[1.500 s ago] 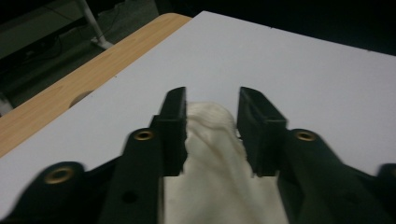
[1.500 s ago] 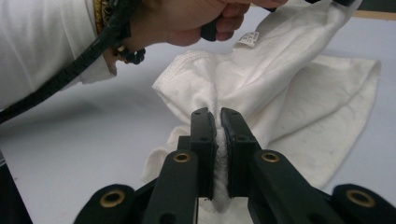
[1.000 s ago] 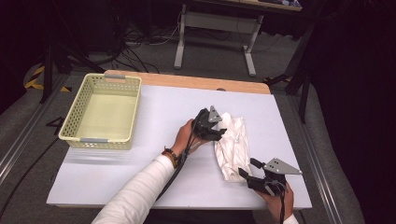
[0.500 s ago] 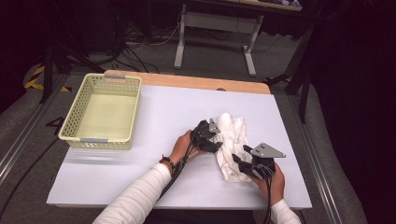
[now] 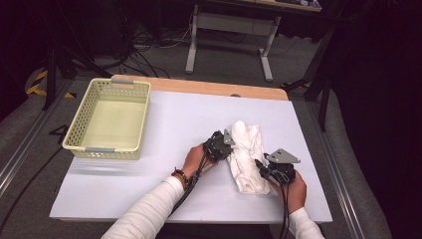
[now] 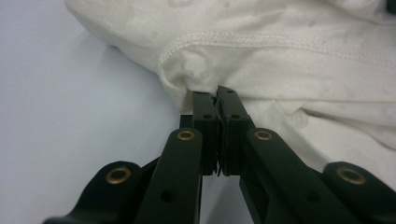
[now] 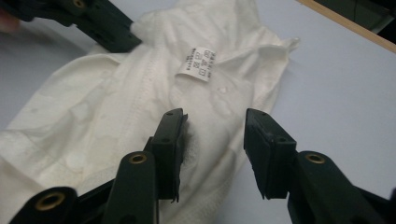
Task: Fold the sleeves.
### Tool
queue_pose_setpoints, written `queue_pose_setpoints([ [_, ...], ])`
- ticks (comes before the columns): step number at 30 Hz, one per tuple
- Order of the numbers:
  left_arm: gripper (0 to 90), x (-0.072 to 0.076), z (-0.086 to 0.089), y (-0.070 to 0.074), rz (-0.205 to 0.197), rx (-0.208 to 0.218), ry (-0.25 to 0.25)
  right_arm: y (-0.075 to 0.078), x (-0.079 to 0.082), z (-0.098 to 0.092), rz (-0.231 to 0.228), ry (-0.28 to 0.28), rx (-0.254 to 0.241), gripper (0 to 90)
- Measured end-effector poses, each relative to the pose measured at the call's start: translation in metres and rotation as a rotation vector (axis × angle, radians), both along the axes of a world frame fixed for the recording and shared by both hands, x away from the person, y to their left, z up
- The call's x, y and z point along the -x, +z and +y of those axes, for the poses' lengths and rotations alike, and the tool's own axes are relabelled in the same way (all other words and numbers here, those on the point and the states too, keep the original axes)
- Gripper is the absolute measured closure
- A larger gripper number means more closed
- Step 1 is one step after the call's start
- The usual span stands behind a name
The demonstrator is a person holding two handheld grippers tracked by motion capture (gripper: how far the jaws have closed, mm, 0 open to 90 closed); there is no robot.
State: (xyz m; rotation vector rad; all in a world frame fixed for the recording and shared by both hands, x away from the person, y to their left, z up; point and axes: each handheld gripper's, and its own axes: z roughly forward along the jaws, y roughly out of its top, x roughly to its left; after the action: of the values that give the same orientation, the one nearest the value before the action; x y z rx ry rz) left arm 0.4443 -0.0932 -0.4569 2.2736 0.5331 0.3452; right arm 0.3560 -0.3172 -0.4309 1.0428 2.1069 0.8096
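A crumpled white garment (image 5: 246, 154) lies on the white table (image 5: 189, 114), right of centre. My left gripper (image 5: 226, 144) is at the garment's left edge. Its jaws have just closed, and in the left gripper view they pinch a fold of the hem (image 6: 215, 95). My right gripper (image 5: 260, 167) is at the garment's near right end. Its jaws have just been closing but still stand apart in the right gripper view (image 7: 212, 135), with cloth (image 7: 116, 116) lying between and under them. A small printed label (image 7: 200, 63) shows on the fabric beyond.
A pale yellow plastic basket (image 5: 102, 149) stands at the table's left, with nothing in it. A wooden strip (image 5: 209, 88) runs along the far edge. Table legs and cables lie on the floor beyond. The other gripper (image 7: 93, 21) shows top left in the right gripper view.
The left gripper came down to the garment's left edge and shut on it. The right gripper slid left onto the garment's near end, its jaws narrowing.
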Motion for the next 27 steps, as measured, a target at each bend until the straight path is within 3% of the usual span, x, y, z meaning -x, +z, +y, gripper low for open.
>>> queue_pose_setpoints([
  [4, 87.9, 0.004, 0.009, 0.0, -0.009, 0.0, 0.002, 0.002, 0.002, -0.013, -0.005, -0.042, -0.015, 57.4],
  [9, 88.0, 0.011, 0.031, 0.0, 0.001, 0.017, 0.01, 0.002, 0.004, -0.021, 0.033, -0.051, -0.037, 55.0],
  [16, 87.9, 0.02, 0.067, -0.002, -0.017, 0.025, 0.031, -0.001, 0.006, -0.008, 0.073, 0.015, -0.014, 52.4],
  [21, 87.8, 0.025, 0.086, -0.003, -0.023, 0.022, 0.052, 0.0, 0.01, 0.0, 0.082, 0.08, -0.05, 52.6],
  [27, 87.8, 0.03, 0.099, -0.002, -0.042, -0.007, 0.066, 0.012, 0.015, 0.018, 0.035, 0.204, -0.129, 70.0],
])
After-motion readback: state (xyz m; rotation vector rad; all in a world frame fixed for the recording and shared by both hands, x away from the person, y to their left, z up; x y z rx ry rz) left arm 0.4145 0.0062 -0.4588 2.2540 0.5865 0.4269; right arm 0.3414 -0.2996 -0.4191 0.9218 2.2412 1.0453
